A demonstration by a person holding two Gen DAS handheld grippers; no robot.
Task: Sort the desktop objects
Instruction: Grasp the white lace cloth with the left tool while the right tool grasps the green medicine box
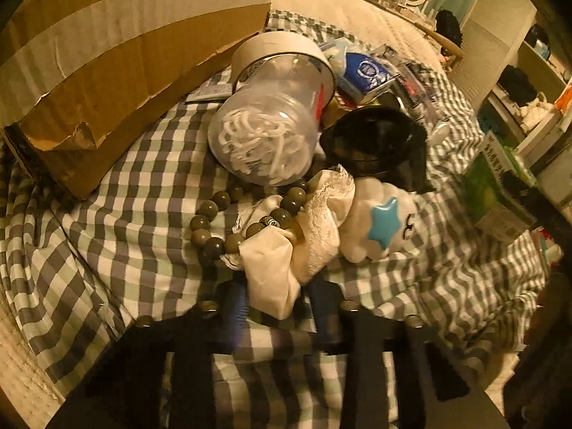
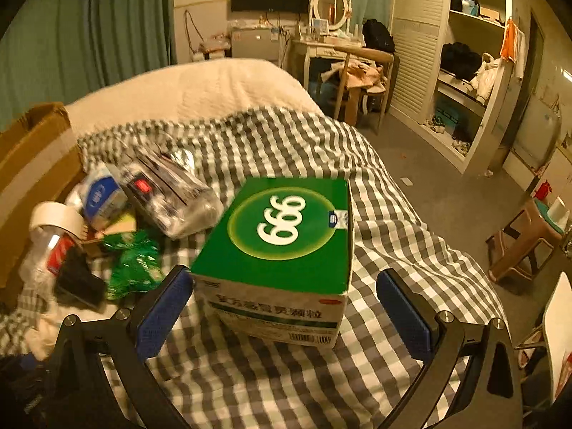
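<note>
In the left wrist view my left gripper (image 1: 280,307) is shut on a white lace-trimmed cloth (image 1: 275,268) that lies on the checked bedsheet (image 1: 143,214). A string of grey-green beads (image 1: 228,221) rests on and beside the cloth. A white plush toy with a blue star (image 1: 379,225) touches the cloth's right side. In the right wrist view my right gripper (image 2: 284,307) stands open around a green medicine box marked 999 (image 2: 282,236). Its left pad (image 2: 162,314) is close to the box's corner, and the right pad (image 2: 404,314) stands apart from it.
A clear jar of white pieces (image 1: 268,132) lies tipped under a tape roll (image 1: 282,50), next to a black object (image 1: 375,139). A big cardboard box (image 1: 118,57) stands to the left. Blue-white packets (image 2: 102,196), a clear bag (image 2: 171,193) and a green wrapper (image 2: 134,264) form a pile.
</note>
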